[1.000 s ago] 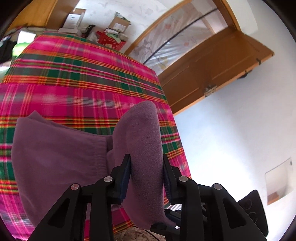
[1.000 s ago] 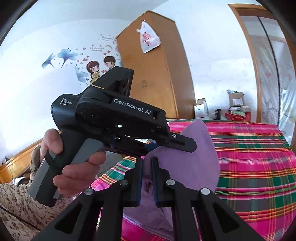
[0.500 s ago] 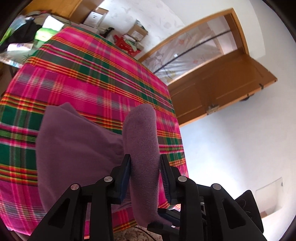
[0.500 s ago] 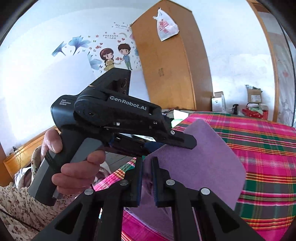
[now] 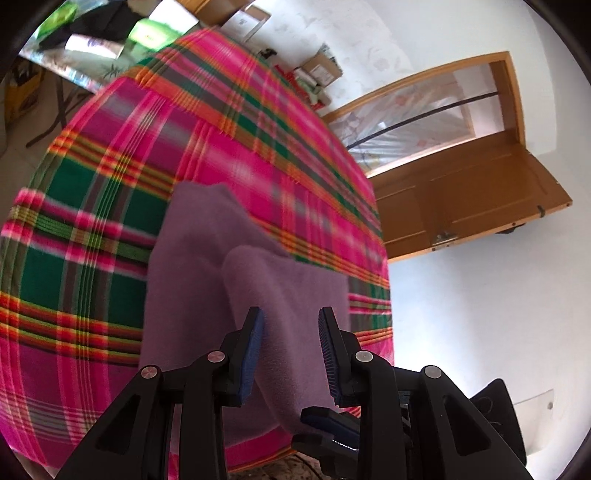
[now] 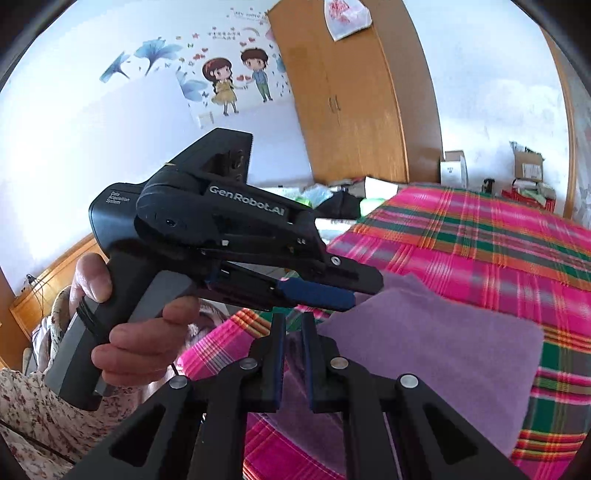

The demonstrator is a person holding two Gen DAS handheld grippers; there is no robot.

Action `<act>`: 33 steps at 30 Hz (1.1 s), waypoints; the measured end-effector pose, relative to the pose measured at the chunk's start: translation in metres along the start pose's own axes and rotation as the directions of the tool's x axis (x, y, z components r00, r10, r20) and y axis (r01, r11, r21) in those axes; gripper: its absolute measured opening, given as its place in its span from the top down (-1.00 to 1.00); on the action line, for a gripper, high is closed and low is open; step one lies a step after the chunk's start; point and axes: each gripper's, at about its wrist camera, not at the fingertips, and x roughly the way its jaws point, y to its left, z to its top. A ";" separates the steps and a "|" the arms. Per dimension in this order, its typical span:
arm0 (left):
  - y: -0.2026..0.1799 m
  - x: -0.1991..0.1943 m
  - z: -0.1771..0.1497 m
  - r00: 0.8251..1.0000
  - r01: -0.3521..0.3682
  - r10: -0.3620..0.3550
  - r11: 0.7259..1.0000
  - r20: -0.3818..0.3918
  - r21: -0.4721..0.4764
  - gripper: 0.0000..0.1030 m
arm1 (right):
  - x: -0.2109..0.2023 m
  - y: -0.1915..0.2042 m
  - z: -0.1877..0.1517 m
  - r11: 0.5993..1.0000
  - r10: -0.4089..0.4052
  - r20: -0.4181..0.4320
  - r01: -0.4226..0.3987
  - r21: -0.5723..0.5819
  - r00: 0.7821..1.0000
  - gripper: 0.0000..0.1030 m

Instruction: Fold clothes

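Observation:
A purple fleece garment (image 5: 207, 280) lies folded on the pink and green plaid cloth (image 5: 155, 147), near its front edge. My left gripper (image 5: 290, 317) is held over the garment's near fold with its jaws apart, and the fabric between them looks loose. My right gripper (image 6: 292, 325) is shut on the garment's near edge (image 6: 295, 354). The garment spreads flat to the right in the right wrist view (image 6: 436, 343). The left gripper's body (image 6: 207, 229) shows there, held in a hand, just left of my right gripper.
The plaid surface ends close to me and at the right edge (image 5: 380, 258). A wooden door (image 5: 461, 199) stands to the right. A wooden wardrobe (image 6: 354, 96), cardboard boxes (image 6: 528, 166) and clutter (image 5: 110, 33) lie beyond the far side.
Both grippers came down toward the plaid surface with the fold. The raised purple fold now lies flat. The left gripper's jaws have spread apart.

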 end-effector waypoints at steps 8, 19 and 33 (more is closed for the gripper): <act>0.032 0.015 0.000 1.000 -0.006 0.004 0.998 -0.030 -0.062 0.40 | 0.033 -0.002 -0.011 1.000 0.013 -0.068 -0.012 0.021 0.998 0.83; 0.053 0.021 -0.006 0.999 -0.004 -0.001 0.995 -0.049 -0.099 0.40 | 0.057 0.003 -0.024 0.996 0.088 -0.121 -0.086 0.024 0.989 0.97; 0.043 0.043 -0.011 0.994 -0.020 0.015 0.998 -0.108 -0.051 0.33 | -0.006 -0.050 -0.037 0.990 -0.087 -0.066 0.093 0.104 0.994 0.93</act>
